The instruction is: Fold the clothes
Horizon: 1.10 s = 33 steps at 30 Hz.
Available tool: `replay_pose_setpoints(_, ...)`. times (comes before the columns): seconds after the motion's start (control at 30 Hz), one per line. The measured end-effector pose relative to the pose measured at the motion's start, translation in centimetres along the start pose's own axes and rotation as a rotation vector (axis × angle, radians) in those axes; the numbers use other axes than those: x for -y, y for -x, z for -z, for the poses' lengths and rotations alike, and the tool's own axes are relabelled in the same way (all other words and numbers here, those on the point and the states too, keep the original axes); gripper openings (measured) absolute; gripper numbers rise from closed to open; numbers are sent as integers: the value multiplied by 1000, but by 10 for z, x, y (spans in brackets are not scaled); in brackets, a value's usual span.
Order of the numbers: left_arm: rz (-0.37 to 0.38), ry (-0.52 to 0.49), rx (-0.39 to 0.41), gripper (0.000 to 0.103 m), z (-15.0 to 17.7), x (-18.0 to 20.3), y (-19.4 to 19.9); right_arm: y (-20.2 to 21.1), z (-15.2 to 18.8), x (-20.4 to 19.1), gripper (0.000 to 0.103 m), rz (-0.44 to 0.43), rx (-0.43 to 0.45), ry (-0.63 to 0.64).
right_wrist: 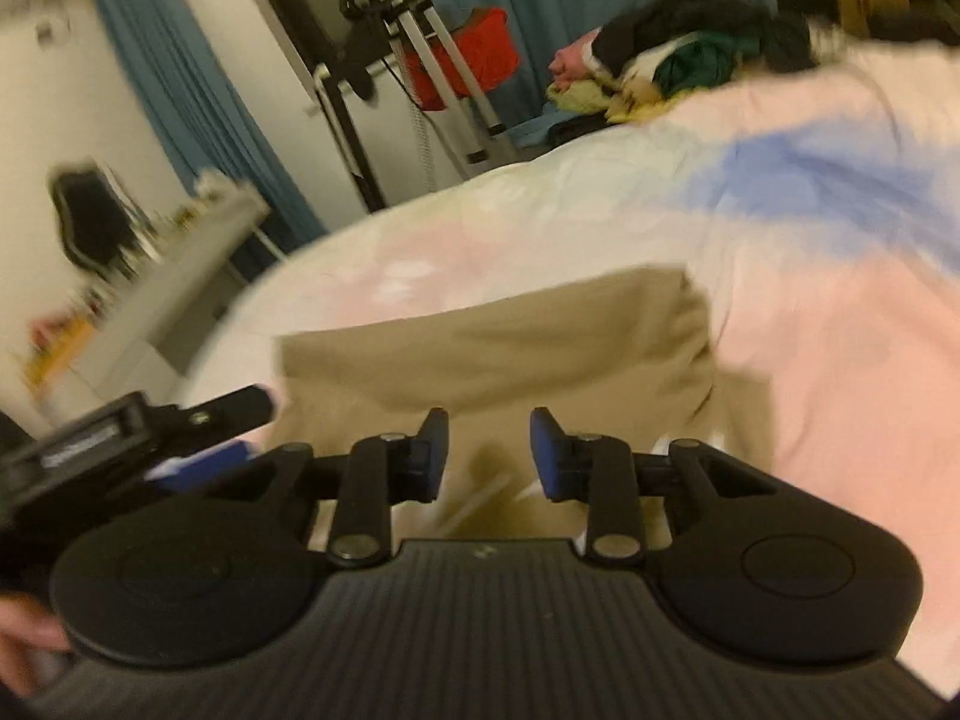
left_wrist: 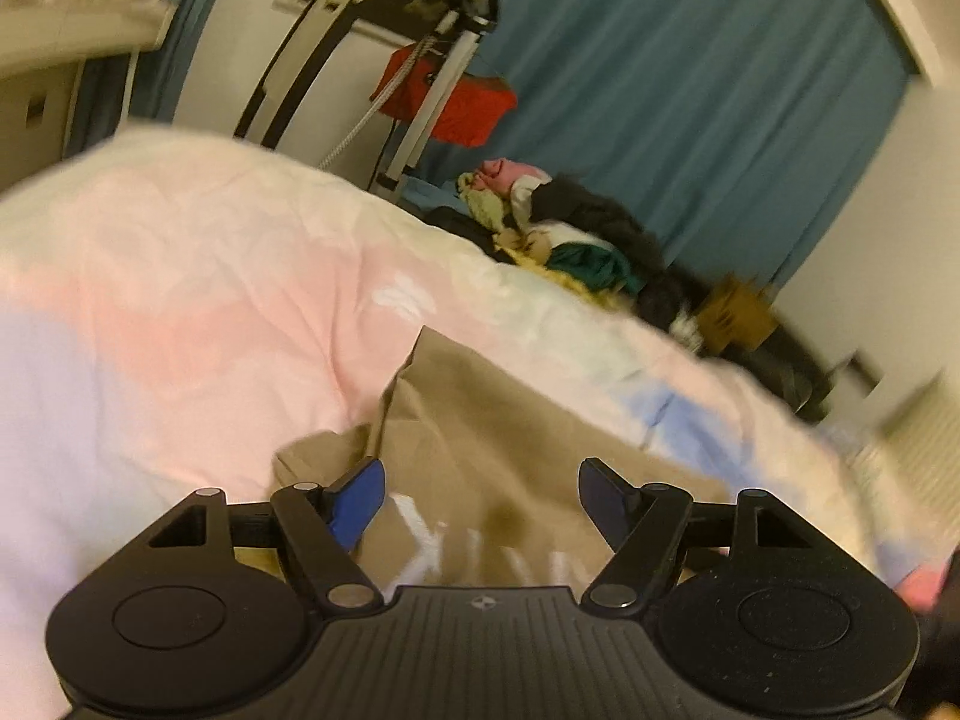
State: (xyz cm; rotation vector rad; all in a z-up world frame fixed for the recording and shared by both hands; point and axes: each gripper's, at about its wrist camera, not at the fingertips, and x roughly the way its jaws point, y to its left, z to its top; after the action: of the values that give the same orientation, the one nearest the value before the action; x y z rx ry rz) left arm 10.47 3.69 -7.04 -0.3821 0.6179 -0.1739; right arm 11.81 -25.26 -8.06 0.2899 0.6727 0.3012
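A tan garment (left_wrist: 510,432) (right_wrist: 480,348) with white lettering (left_wrist: 432,534) lies folded on a pastel pink, blue and white bed cover (left_wrist: 210,300) (right_wrist: 840,360). My left gripper (left_wrist: 480,498) hovers over the garment's near part, jaws wide apart, with nothing between the blue pads (left_wrist: 360,498). My right gripper (right_wrist: 489,456) is over the same garment from the other side; its jaws stand a narrow gap apart and only cloth lying below shows through the gap. The left gripper (right_wrist: 231,435) also shows at the left of the right wrist view. Both views are blurred.
A pile of mixed clothes (left_wrist: 570,228) (right_wrist: 678,60) sits at the bed's far end. Beyond it stand a metal frame with a red item (left_wrist: 462,102) (right_wrist: 480,54) and blue curtains (left_wrist: 690,90). A white shelf (left_wrist: 72,30) is at the left, a cardboard box (left_wrist: 738,312) by the wall.
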Motion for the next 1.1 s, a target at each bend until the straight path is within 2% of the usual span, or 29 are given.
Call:
replay_pose_setpoints(0.03, -24, -22, -8, 72, 1, 1, -8, -9, -3, 2, 33, 34, -3, 19)
replay_pose_setpoints(0.17, -95, -61, -55, 71, 8, 1, -38, -46, -9, 19, 32, 73, -56, -13)
replay_pose_setpoints(0.27, -108, -87, -73, 71, 13, 0, -46, -55, -5, 19, 31, 84, -71, 8)
replay_pose_setpoints(0.5, -87, -160, -38, 71, 20, 16, -2, -12, 11, 1, 33, 121, -53, 69)
replay_pose_setpoints(0.7, -90, -171, -74, 71, 38, 30, 36, 29, 32, -12, 33, 141, -48, 155)
replay_pose_setpoints(0.83, -140, -227, -112, 71, 57, 34, 36, 25, 47, -13, 33, 160, -91, 164)
replay_pose_setpoints(1.1, -64, -130, -74, 72, 59, 29, 75, 27, 50, -10, 33, 156, -106, 140)
